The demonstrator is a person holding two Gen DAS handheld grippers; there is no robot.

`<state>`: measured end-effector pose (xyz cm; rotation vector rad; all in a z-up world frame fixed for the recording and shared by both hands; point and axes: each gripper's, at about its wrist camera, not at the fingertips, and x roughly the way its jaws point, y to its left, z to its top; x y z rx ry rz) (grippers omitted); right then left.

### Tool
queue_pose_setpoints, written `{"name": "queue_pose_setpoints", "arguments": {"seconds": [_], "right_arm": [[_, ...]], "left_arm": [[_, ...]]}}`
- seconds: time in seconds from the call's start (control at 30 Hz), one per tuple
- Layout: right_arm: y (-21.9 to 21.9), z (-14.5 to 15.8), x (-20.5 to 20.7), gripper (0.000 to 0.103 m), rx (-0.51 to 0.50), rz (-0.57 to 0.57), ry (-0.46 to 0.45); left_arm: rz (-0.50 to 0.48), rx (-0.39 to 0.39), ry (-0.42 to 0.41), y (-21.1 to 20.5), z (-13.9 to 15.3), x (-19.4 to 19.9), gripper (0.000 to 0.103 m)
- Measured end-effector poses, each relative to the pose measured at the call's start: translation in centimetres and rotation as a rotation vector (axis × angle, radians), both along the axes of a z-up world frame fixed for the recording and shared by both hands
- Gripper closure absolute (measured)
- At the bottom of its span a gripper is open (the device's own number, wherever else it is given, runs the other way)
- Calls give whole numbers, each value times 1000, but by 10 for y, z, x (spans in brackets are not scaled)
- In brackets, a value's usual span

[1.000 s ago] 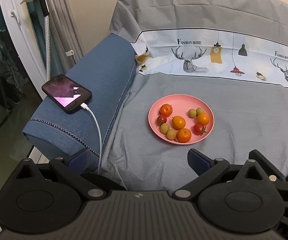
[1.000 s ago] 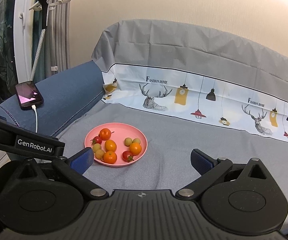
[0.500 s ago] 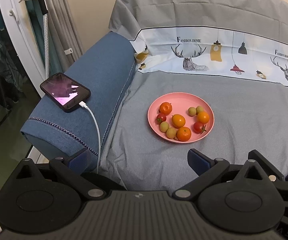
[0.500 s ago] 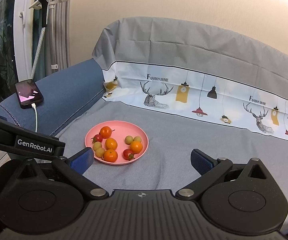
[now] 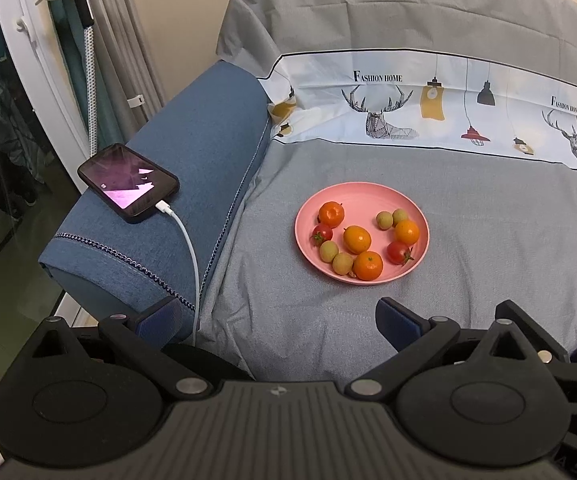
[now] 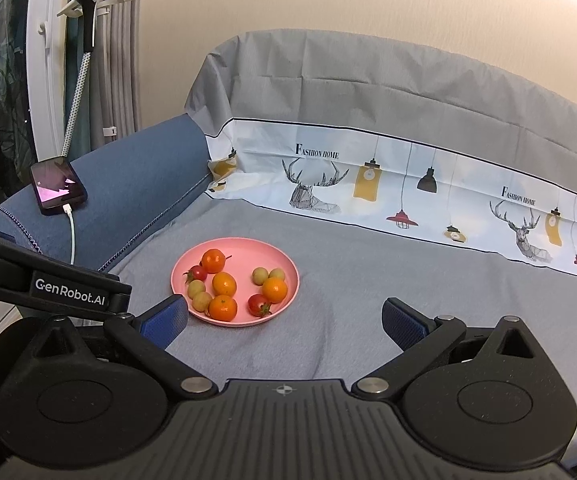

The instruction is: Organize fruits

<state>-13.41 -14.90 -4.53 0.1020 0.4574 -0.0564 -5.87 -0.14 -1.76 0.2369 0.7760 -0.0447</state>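
A pink plate (image 5: 372, 196) sits on the grey sofa cover and holds several small fruits: oranges (image 5: 367, 265), red tomatoes (image 5: 398, 252) and green-yellow fruits (image 5: 328, 251). It also shows in the right wrist view (image 6: 248, 246), with an orange (image 6: 223, 307) at its near rim. My left gripper (image 5: 276, 318) is open and empty, short of the plate's near edge. My right gripper (image 6: 284, 322) is open and empty, just short of the plate and to its right.
A phone (image 5: 128, 182) on a white charging cable (image 5: 190, 256) lies on the blue sofa arm (image 5: 192, 148) at the left. The printed backrest cover (image 5: 428, 104) rises behind the plate. A garment steamer (image 6: 84, 8) and curtains stand at the far left.
Both views have shifted slightly; the plate sits a little nearer the grippers in both views. The fruits have not moved and both grippers stay open.
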Motion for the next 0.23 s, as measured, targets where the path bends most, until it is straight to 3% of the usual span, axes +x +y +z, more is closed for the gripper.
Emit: {"name": "queue_pose_setpoints", "arguments": {"seconds": [0.23], "right_arm": [[0,-2,1,1,4,3,2]], "left_arm": [[4,3,-3,1,-2,1,0]]}}
